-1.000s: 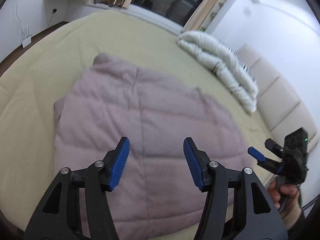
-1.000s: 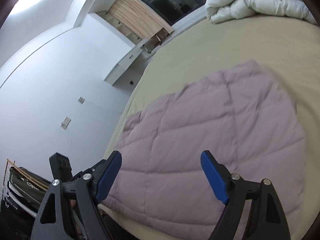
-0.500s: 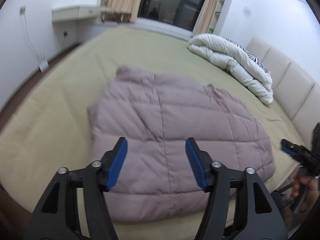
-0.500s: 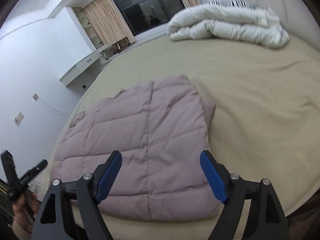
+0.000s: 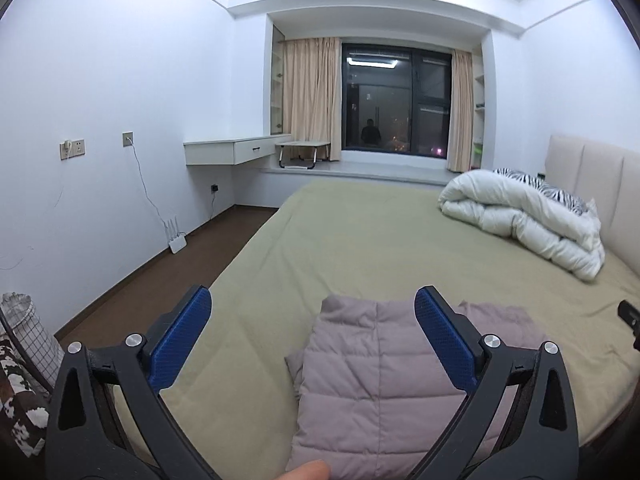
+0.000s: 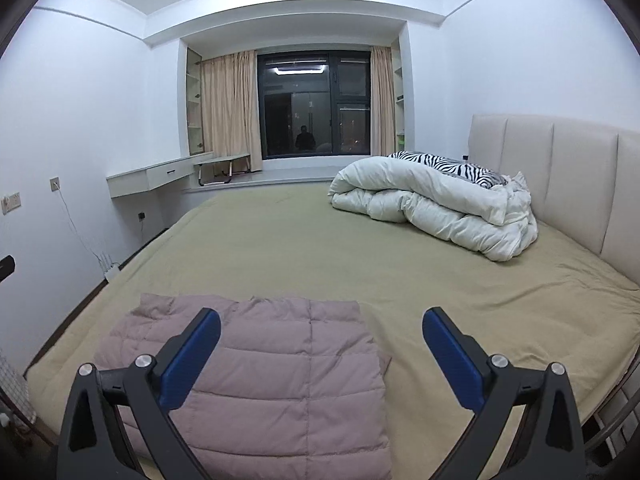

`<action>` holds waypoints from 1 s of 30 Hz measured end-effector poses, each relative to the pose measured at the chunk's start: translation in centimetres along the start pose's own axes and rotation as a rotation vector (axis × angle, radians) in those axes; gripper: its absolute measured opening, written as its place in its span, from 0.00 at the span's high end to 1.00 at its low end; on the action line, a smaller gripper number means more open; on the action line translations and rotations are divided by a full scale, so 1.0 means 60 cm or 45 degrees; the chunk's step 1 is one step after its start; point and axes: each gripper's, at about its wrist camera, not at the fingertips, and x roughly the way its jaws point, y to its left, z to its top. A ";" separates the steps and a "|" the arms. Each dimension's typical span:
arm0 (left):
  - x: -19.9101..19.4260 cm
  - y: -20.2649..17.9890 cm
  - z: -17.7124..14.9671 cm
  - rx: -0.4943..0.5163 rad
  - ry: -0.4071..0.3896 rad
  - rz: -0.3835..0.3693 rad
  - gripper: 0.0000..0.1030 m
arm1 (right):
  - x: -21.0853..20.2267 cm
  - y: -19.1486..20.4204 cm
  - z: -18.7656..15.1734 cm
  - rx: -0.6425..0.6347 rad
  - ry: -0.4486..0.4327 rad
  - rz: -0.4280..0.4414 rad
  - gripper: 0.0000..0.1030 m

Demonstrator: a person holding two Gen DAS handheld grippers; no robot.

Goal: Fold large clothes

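A mauve quilted down jacket (image 5: pixel 376 380) lies folded flat near the front edge of the bed; it also shows in the right wrist view (image 6: pixel 280 380). My left gripper (image 5: pixel 312 332) is open and empty, raised above the jacket's left part. My right gripper (image 6: pixel 320 352) is open and empty, raised above the jacket's right edge. Neither touches the jacket. A sliver of the right gripper (image 5: pixel 630 316) shows at the right edge of the left wrist view.
The bed (image 6: pixel 360 240) has an olive sheet. A rolled white duvet (image 6: pixel 436 204) lies by the beige headboard (image 6: pixel 560 176). A wall desk (image 5: pixel 236 152), a window (image 5: pixel 396 100) and a router (image 5: pixel 178 242) stand beyond. A wire basket (image 5: pixel 24 336) is at left.
Both grippers have lifted and tilted up from looking down at the jacket to looking across the room. The jacket now lies low in both views. Both grippers stayed open.
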 end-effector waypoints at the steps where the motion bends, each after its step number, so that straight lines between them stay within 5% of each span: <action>1: -0.008 0.003 0.011 -0.007 0.000 -0.012 0.00 | -0.006 0.001 0.008 0.018 0.017 0.016 0.00; 8: -0.059 -0.026 0.063 0.138 0.021 0.024 0.00 | -0.012 0.022 0.047 0.073 0.224 0.080 0.00; 13: -0.105 -0.052 0.075 0.167 -0.002 0.081 0.00 | -0.051 0.044 0.062 0.065 0.148 0.065 0.00; 17: -0.100 -0.058 0.067 0.124 0.136 0.077 0.00 | -0.066 0.059 0.065 0.027 0.122 0.026 0.00; 22: -0.044 -0.063 0.026 0.120 0.363 0.012 0.00 | -0.045 0.070 0.040 0.029 0.258 0.037 0.00; 30: 0.027 -0.068 -0.049 0.089 0.542 -0.041 0.00 | -0.014 0.098 -0.018 -0.009 0.443 0.000 0.00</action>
